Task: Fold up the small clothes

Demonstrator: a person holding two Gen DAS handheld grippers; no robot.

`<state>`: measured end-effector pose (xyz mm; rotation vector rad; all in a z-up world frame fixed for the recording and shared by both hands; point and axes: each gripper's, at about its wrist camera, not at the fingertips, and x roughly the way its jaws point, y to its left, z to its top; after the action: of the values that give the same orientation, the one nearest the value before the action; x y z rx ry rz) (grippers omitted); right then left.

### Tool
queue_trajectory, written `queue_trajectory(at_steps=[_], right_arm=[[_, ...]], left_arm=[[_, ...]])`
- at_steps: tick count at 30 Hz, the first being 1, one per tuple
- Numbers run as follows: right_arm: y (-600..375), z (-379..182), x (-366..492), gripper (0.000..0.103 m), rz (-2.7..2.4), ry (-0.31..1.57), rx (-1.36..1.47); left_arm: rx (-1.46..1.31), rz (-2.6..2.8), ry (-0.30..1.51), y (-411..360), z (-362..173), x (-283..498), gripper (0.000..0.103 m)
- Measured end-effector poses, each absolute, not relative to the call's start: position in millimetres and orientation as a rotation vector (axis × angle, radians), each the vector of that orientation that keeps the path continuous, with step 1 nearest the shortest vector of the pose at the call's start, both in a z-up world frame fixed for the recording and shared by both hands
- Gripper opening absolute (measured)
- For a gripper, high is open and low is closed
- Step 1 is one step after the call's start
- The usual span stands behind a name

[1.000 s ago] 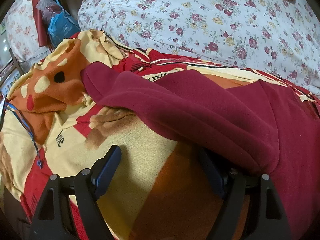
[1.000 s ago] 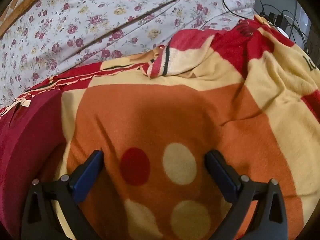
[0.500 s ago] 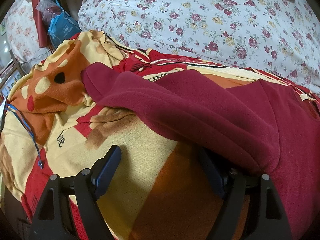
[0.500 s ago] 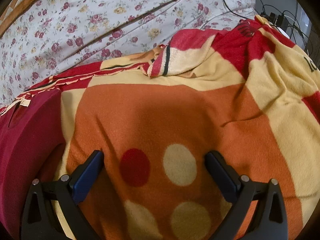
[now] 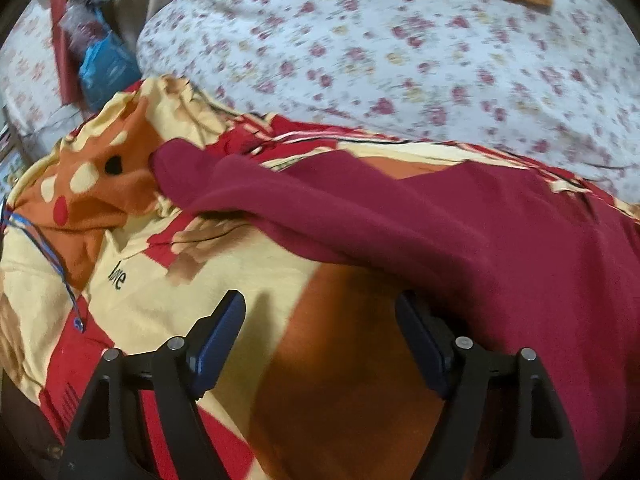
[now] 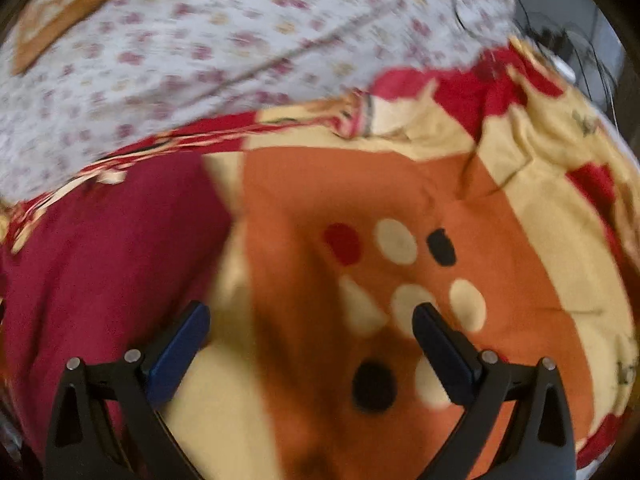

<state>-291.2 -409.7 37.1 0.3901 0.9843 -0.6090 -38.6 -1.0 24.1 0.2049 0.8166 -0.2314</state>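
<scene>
A dark red fleece garment point(image 5: 460, 232) lies spread on an orange, yellow and red blanket point(image 5: 224, 284), one sleeve reaching far left. My left gripper point(image 5: 320, 316) is open and empty at the garment's near edge; the cloth drapes over its right finger point(image 5: 420, 336). In the right wrist view the garment point(image 6: 112, 248) lies at the left. My right gripper point(image 6: 310, 328) is open and empty above the blanket point(image 6: 400, 200), its left finger point(image 6: 180, 340) beside the garment's edge.
A floral bedsheet point(image 5: 380, 48) covers the bed beyond the blanket. A blue plastic bag point(image 5: 104, 72) sits at the far left. A blue cord point(image 5: 44, 244) lies on the blanket's left. Black cables point(image 6: 560, 36) lie at the far right.
Both grippers have pulled back and up, the right one more, so more blanket and more of the garment show. Both stay open. The garment has not moved.
</scene>
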Motion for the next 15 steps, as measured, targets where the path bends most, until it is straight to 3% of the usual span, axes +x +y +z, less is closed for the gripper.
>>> queue_trajectory(at_steps=[7,15], right_arm=[[-340,93,-283,0.103,-0.48,0.898,0.316],[-283,105,-244,0.103,-0.38,0.864,0.274]], left_arm=[[0.203,-0.284,0.774,-16,60,-67,0.07],[0.165,-0.305,0.793,-23,73,-88,0.07]])
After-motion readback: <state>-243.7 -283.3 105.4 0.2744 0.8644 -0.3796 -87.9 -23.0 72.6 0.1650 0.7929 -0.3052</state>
